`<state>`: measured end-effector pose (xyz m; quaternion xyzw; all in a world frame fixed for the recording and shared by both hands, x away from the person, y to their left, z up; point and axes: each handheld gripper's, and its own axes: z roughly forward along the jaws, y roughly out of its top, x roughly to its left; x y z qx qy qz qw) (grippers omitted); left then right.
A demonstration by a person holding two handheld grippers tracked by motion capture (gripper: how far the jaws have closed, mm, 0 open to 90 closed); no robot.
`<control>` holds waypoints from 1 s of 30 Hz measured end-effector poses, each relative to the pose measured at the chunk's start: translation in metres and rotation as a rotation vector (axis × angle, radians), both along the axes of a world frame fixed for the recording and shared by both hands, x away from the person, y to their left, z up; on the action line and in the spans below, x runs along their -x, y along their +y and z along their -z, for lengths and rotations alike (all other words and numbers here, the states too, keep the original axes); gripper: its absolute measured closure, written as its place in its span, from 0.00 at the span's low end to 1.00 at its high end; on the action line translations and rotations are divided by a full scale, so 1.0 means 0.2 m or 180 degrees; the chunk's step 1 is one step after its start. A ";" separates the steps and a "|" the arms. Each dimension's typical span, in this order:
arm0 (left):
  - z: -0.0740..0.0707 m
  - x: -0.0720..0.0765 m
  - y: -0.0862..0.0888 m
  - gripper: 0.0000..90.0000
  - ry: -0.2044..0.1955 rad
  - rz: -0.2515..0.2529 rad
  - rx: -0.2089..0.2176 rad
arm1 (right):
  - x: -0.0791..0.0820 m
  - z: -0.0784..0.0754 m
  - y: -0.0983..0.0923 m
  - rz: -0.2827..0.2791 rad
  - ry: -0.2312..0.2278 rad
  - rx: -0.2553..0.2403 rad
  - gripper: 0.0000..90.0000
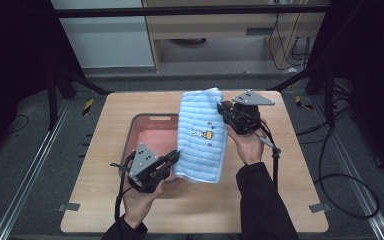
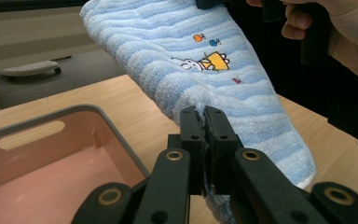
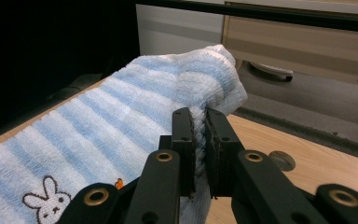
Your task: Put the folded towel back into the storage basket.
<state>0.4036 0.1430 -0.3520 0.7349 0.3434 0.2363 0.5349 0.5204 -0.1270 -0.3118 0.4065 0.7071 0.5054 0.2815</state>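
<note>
A blue-and-white striped towel [image 1: 201,135] with a small rabbit embroidery is held up above the table, stretched between both grippers. My left gripper [image 1: 174,159] is shut on the towel's near edge, its jaws pinching the cloth [image 2: 242,88] in the left gripper view. My right gripper [image 1: 223,109] is shut on the far corner, where the towel [image 3: 121,116] bunches between the jaws. A pink basin [image 1: 147,131] with a grey rim sits on the table beneath and to the left of the towel.
The wooden table [image 1: 290,165] has bare surface to the right and along the front. Black frame posts stand at both sides. A cable trails from the right gripper over the person's sleeve [image 1: 262,200]. A cabinet stands beyond the table.
</note>
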 end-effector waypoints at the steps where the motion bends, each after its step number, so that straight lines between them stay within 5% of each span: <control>1: 0.00 0.00 0.01 0.97 -0.0002 -0.0012 0.0000 | -0.01 0.00 0.01 -0.0009 -0.0008 -0.0008 0.93; 30: 0.00 -0.05 0.28 0.97 0.0018 -0.0326 0.0025 | -0.14 0.05 0.31 -0.0210 0.0002 -0.0116 0.93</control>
